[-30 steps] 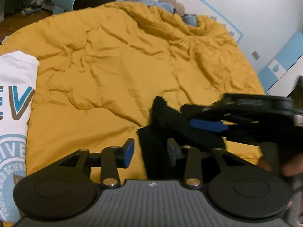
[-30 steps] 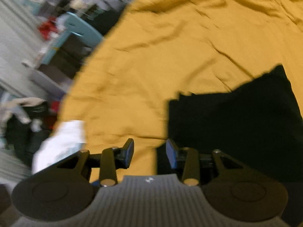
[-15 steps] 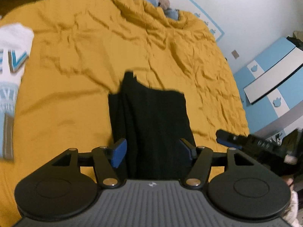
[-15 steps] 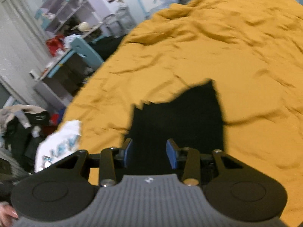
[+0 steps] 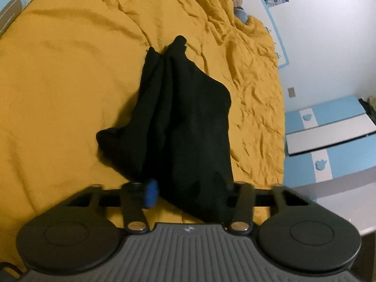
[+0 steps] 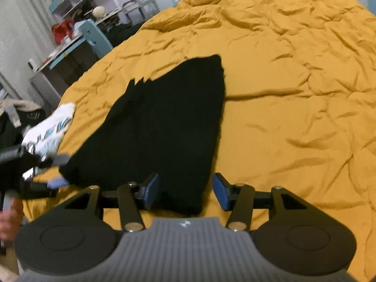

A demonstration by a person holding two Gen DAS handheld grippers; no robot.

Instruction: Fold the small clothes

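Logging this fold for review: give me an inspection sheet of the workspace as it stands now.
Surface: wrinkled yellow duvet on a bed.
Job's things: black garment lying on the duvet, bunched in folds; near edge between the fingers of both tools.
Clutter: white printed shirt at the duvet's edge.
Grippers: left tool open, garment draped over one finger; right tool open around the garment's corner.
Cables: nothing seen.
Surroundings: blue-and-white cabinet, cluttered desk and shelves, stuffed toys at the head.

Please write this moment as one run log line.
step: folding | item: black cloth garment on wrinkled mustard-yellow bedspread | left gripper: jaws open astride near edge | right gripper: jaws open
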